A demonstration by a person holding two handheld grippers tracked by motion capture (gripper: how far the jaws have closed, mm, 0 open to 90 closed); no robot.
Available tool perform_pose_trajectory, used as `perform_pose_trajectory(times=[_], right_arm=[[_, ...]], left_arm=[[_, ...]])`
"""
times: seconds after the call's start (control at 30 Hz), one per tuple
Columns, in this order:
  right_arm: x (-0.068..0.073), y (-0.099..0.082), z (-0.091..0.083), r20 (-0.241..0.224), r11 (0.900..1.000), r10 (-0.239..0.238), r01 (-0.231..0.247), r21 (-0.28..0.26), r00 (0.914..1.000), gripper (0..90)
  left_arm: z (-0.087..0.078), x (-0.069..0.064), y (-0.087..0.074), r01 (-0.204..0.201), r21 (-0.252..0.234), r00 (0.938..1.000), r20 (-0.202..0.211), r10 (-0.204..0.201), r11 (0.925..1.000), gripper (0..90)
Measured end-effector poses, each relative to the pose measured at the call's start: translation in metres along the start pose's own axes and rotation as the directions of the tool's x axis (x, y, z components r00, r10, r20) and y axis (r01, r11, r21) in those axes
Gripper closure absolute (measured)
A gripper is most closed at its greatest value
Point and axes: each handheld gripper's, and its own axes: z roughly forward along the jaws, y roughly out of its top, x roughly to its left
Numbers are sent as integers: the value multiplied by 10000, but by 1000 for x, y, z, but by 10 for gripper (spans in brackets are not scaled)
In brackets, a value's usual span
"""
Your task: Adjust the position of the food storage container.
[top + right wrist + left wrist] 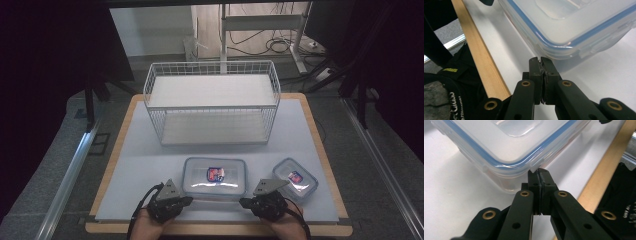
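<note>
High view — clear, blue-sealed large container (214, 176), red-blue label on lid.

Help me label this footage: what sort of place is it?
Probably a lab recording bench: a wood-edged white table enclosed by black curtains, loose cables on the floor, and a staged white wire rack.

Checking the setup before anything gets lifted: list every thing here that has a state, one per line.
Large container: lid on, flat on the table mat, between the two grippers.
Small container: lid on, flat on the mat, to the right.
Wire rack: upright, both shelves bare.
Left gripper: fingers shut, tips at the large container's near corner.
Right gripper: fingers shut, just short of the large container's other near corner.
</note>
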Motion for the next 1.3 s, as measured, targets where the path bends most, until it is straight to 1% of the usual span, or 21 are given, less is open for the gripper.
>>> perform_pose_trajectory(times=[0.17,0.23,0.37,0.4,0.43,0.47,0.53,0.57,0.6,0.63,0.67,0.7,0.77,0.8,0.83,0.9,0.93,1.17,1.23,1.27,1.3], right_arm=[[-2,0,-4,43,10000,70,-70,-58,10000,844],[-4,-2,-12,202,9996,130,-125,-233,9997,805],[-8,-6,-23,457,9991,220,-203,-370,9987,761],[-9,-8,-26,540,9989,248,-226,-419,9982,743],[-13,-10,-31,732,9983,300,-262,-530,9969,689],[-13,-10,-31,732,9983,300,-262,-530,9969,689],[-16,-11,-34,967,9973,389,-325,-664,9946,621],[-19,-12,-37,1162,9958,527,-434,-804,9918,561],[-19,-12,-37,1162,9958,527,-434,-804,9918,561],[-22,-12,-39,1266,9942,666,-552,-921,9897,503],[-22,-12,-39,1266,9942,666,-552,-921,9897,503],[-24,-12,-39,1298,9929,779,-653,-991,9885,473],[-28,-13,-39,1375,9907,941,-791,-1103,9860,382],[-28,-13,-39,1375,9907,941,-791,-1103,9860,382],[-30,-14,-39,1373,9891,961,-791,-1243,9859,314],[-31,-14,-38,1373,9886,985,-811,-1266,9856,283],[-32,-14,-37,1378,9882,1018,-842,-1281,9852,237],[-36,-14,-33,1243,9874,1152,-1000,-1223,9855,172],[-37,-12,-32,1167,9869,1243,-1106,-1176,9854,152],[-37,-12,-32,1167,9869,1243,-1106,-1176,9854,152],[-39,-10,-31,1110,9847,1394,-1259,-1205,9840,138]], left_arm=[[-5,-2,-2,-97,-13,9998,-200,96,10000,865],[-14,-3,-6,-172,-81,9990,-422,168,9998,833],[-21,-2,-11,-171,-125,9972,-725,162,9998,789],[-23,-1,-13,-132,-168,9964,-841,118,9998,764],[-27,3,-15,-1,-285,9946,-1034,-28,9996,711],[-27,3,-15,-1,-285,9946,-1034,-28,9996,679],[-30,8,-17,179,-392,9925,-1199,-225,9991,648],[-32,13,-17,325,-518,9902,-1342,-392,9981,574],[-32,13,-17,325,-518,9902,-1342,-392,9981,530],[-32,18,-17,479,-670,9882,-1423,-570,9966,481],[-32,18,-17,479,-670,9882,-1423,-570,9966,437],[-32,20,-17,555,-726,9874,-1437,-655,9958,437],[-31,27,-16,815,-900,9872,-1298,-928,9926,324],[-31,27,-16,815,-900,9872,-1298,-928,9926,284],[-31,31,-17,925,-965,9875,-1185,-1037,9910,249],[-31,32,-18,911,-974,9864,-1277,-1033,9911,216],[-31,33,-18,925,-972,9851,-1362,-1053,9910,157],[-31,38,-18,904,-1288,9864,-1248,-1066,9875,95],[-29,42,-16,1117,-1216,9873,-990,-1240,9863,96],[-29,42,-16,1117,-1216,9873,-990,-1240,9863,96],[-29,44,-15,1226,-1189,9874,-857,-1332,9853,97]])
